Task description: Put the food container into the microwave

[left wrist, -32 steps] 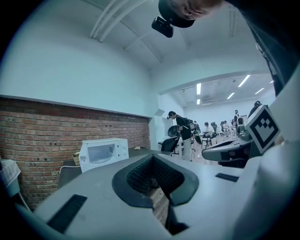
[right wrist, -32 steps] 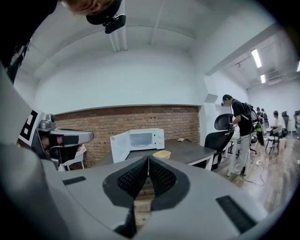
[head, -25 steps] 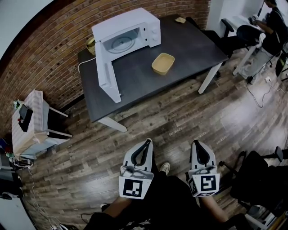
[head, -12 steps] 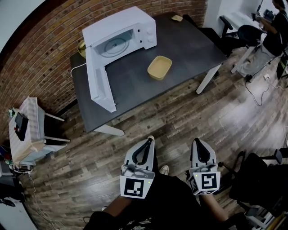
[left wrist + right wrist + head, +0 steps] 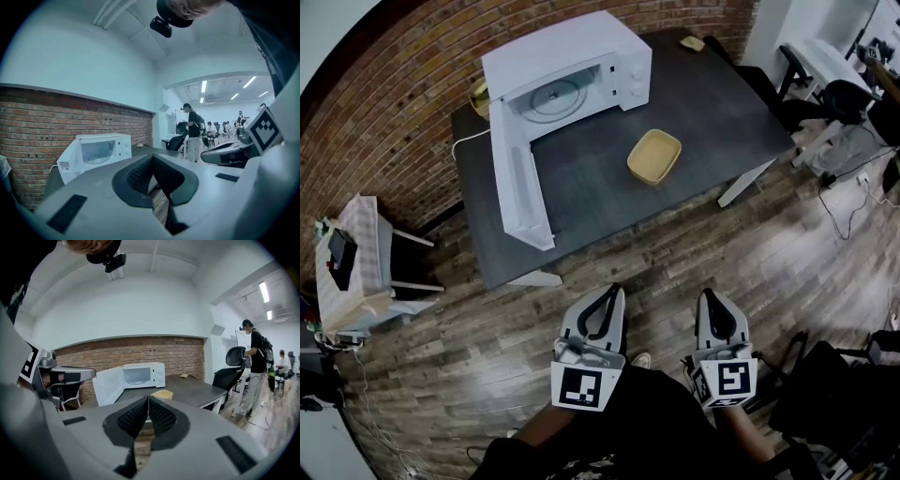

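Left gripper (image 5: 605, 292) and right gripper (image 5: 710, 295) are both closed on nothing, well apart from the shallow tan food container (image 5: 653, 156) on the dark table (image 5: 581, 202) before the open white microwave (image 5: 572, 56); arriving unopened, they could shove it or clip the swung-out door (image 5: 517, 183).

The microwave (image 5: 572, 47) had a smooth white shell with a faint sheen. The table (image 5: 591, 183) was dark and matt. The container (image 5: 653, 156) looked like matt tan plastic. The floor (image 5: 694, 253) was wood plank; the wall (image 5: 384, 122), rough brick.
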Tool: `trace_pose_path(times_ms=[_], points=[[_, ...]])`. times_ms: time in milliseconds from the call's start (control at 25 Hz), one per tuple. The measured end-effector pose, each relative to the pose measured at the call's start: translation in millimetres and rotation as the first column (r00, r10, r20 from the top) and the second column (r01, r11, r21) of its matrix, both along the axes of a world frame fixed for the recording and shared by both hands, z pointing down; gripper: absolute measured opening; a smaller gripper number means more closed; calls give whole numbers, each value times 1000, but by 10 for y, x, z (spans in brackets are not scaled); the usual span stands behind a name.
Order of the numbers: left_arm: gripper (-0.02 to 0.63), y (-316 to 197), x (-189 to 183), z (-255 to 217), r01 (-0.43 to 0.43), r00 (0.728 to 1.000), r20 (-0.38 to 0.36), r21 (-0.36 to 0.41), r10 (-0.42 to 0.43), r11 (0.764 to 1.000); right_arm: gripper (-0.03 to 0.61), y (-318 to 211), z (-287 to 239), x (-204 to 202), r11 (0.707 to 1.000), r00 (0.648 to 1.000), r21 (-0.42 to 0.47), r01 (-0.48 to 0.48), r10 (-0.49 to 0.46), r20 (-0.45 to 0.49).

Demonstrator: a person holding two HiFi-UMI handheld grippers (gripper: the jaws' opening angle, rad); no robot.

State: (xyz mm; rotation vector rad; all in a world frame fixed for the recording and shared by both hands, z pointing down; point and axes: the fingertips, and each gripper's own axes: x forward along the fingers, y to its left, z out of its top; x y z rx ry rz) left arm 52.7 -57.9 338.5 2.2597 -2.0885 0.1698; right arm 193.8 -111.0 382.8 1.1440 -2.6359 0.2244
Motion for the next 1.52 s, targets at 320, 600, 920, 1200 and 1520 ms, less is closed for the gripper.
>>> trace_pose_path(times_ms=[320,600,920,1200,1520], points=[[-2,-268,-459,-6,5,1000,6,23,-6,1000,64,-242,-40,-475,1000,999,-4,10,-10,-42],[0,-663,-662,-39,-66,998,3,32,66,997,64,-590,-208,-770,999,999,51,-16,18,-40],[-2,-1074,-879,-98,-123,992,-11,31,123,992,64,-938,-235,-903,995,995,46,-91,93,-46],[-2,-1238,-873,-48,-65,997,-36,-4,65,998,64,-1126,-97,-898,1000,996,17,-24,25,-80],[-2,-1378,-711,-83,1,1000,-27,-42,-2,999,64,-1351,-93,-852,999,997,-3,53,-54,-48]])
